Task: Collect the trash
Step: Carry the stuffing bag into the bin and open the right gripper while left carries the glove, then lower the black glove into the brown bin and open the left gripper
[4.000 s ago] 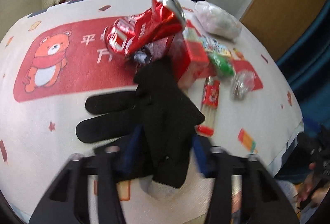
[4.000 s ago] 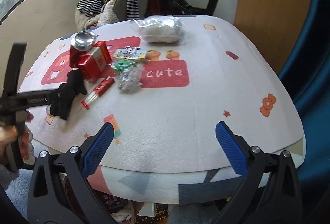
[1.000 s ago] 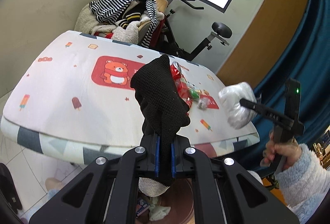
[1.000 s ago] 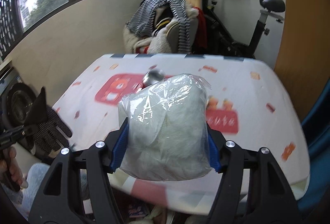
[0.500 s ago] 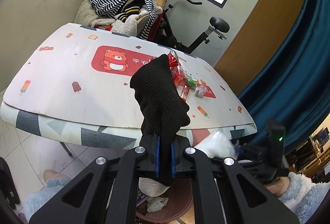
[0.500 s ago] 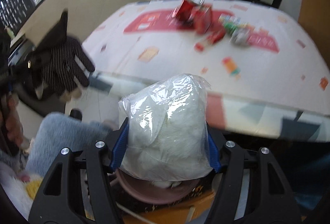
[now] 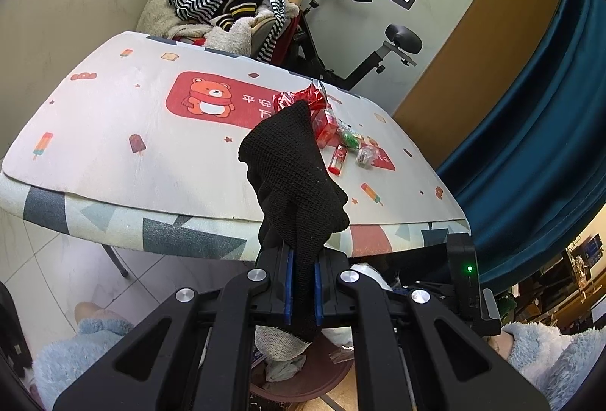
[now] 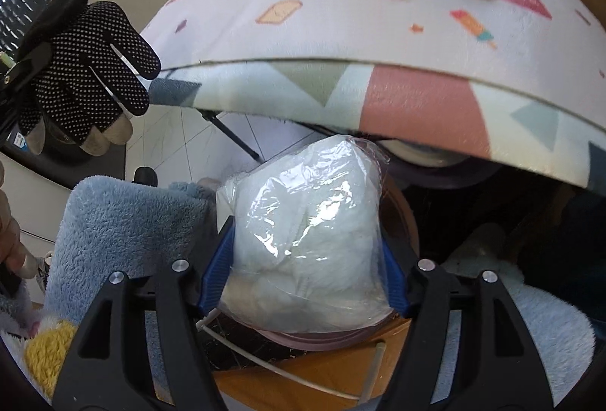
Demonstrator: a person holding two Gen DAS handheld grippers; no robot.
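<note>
Plastic bag (image 8: 306, 240): soft, light, slippery film; you hold it mid-body between the right tongs (image 8: 303, 282), whose grip has just been easing, over the brown bin (image 8: 397, 206).
Black glove (image 7: 295, 184): limp knit, left tongs (image 7: 302, 288) clamped on its cuff end.
Surface (image 7: 113, 131): beyond both tongs, wrappers remain.

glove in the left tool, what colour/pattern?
Black knit glove with small white grip dots and pale fingertips; the dots show best in the right wrist view.
</note>
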